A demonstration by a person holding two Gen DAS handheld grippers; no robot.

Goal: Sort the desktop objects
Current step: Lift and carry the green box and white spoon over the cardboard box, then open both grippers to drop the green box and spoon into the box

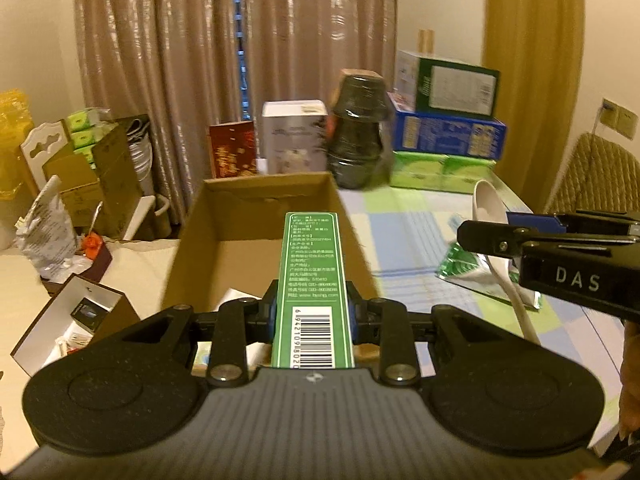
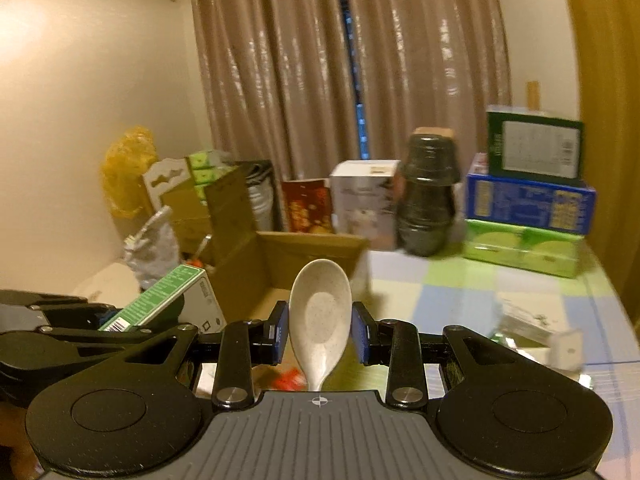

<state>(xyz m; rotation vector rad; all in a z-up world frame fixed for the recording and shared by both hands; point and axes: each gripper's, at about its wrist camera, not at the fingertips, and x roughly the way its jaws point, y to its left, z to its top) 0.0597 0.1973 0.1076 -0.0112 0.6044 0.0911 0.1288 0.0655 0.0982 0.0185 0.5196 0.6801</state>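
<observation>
Above the open brown cardboard box (image 1: 256,224), the left gripper (image 1: 312,312) pinched a long green carton with a barcode (image 1: 312,280), its far end jutting over the cavity; a loose pinch could let it pivot and drop askew. At right, the right gripper (image 2: 319,330) clamped a speckled cream plastic spoon (image 2: 320,308) by its bowl above the checked tablecloth (image 2: 460,292); the curved bowl could slip free.

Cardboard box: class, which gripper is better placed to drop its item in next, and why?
Probably left. The left gripper holds the green carton pointing over the cardboard box opening, while the right gripper, holding the white spoon, sits beside the box.
</observation>
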